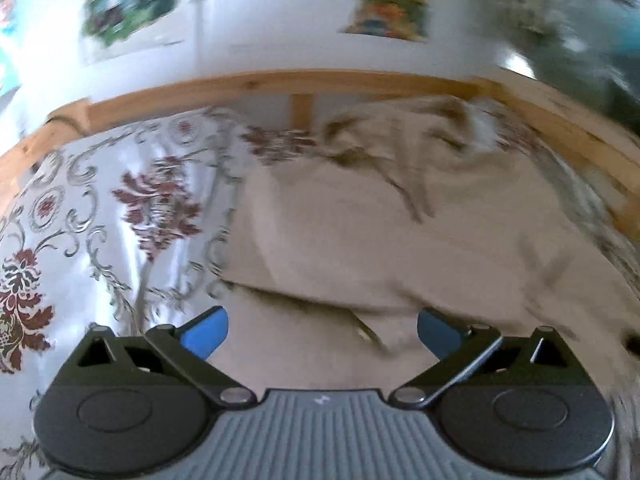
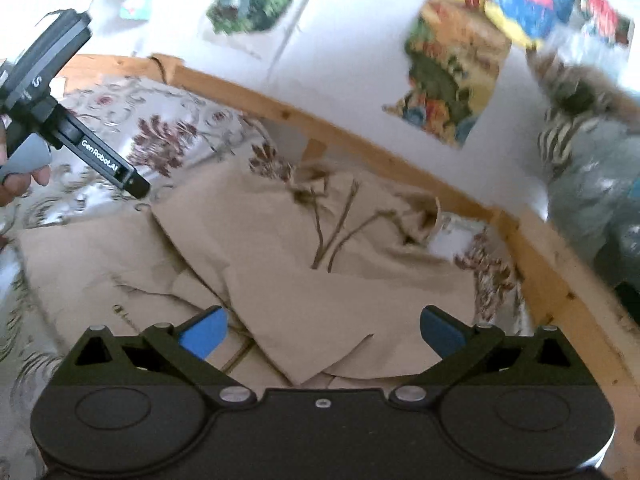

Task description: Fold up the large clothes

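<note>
Bright daylight, heavy motion blur, fisheye-bent edges, dark corners

Likely a bedroom: wood-framed bed point(image 1: 280, 82), floral bedspread point(image 1: 120, 200).

Beige garments I count: one point(image 2: 304, 280)
Grippers I hold: two, left point(image 1: 322, 332), right point(image 2: 323, 332)
Floral bedspreads: one point(image 1: 120, 220)
Wooden bed frames: one point(image 2: 360, 140)

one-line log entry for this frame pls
task: fold clothes | left gripper: open, empty | right gripper: open, empty | beige garment: partly folded on bedspread
</note>
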Demonstrator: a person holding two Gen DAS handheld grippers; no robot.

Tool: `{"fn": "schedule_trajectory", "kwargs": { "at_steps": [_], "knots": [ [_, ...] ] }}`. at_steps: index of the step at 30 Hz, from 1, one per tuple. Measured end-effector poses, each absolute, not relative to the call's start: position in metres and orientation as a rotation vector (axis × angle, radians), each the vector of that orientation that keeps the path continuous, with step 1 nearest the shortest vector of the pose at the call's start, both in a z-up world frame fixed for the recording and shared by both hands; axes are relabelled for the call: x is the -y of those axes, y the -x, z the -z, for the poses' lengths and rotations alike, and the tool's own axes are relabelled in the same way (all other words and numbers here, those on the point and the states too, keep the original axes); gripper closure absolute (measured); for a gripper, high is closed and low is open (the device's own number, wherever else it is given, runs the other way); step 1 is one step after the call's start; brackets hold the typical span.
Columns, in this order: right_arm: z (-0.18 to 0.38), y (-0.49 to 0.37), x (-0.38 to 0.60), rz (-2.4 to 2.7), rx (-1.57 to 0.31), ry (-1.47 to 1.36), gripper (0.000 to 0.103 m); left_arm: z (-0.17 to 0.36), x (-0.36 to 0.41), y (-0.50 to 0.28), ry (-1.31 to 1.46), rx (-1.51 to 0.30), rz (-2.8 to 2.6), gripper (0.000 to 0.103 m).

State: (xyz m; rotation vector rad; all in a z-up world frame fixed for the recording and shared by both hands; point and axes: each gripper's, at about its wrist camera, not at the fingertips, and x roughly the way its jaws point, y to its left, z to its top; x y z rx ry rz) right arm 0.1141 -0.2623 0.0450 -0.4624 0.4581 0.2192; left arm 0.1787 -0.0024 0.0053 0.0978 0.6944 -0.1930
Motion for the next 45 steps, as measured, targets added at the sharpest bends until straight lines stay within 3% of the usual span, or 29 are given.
{"fn": "schedule_trajectory", "kwargs": {
  "at_steps": [8, 16, 23, 30, 37, 41, 45],
  "knots": [
    [-0.046, -0.07, 0.277, -0.208, -0.44, 0.58, 0.001, -0.009, 0.023, -0.118, -0.251, -0.73, 0.197, 0.001],
    [-0.054, -0.092, 0.307, -0.164, -0.431, 0.43, 0.001, -0.043, 0.005, -0.164, -0.21, -0.728, 0.148, 0.001],
    [-0.065, -0.164, 0.336, -0.051, -0.448, 0.281, 0.001, -0.072, -0.011, -0.26, -0.258, -0.623, 0.085, 0.001],
    [-0.03, -0.264, 0.36, 0.092, -0.329, 0.112, 0.006, -0.037, -0.006, -0.392, -0.216, -0.552, 0.086, 0.001],
    [-0.01, -0.358, 0.38, 0.104, -0.29, 0.016, 0.008, -0.023, -0.024, -0.514, 0.107, -0.557, 0.162, 0.001],
    [-0.019, -0.414, 0.384, 0.096, -0.337, 0.057, 0.015, -0.019, -0.034, -0.563, 0.274, -0.531, 0.136, 0.001],
    [-0.022, -0.473, 0.382, 0.047, -0.409, 0.145, 0.024, -0.009, -0.008, -0.599, 0.156, -0.617, 0.186, 0.001]
  ]
}}
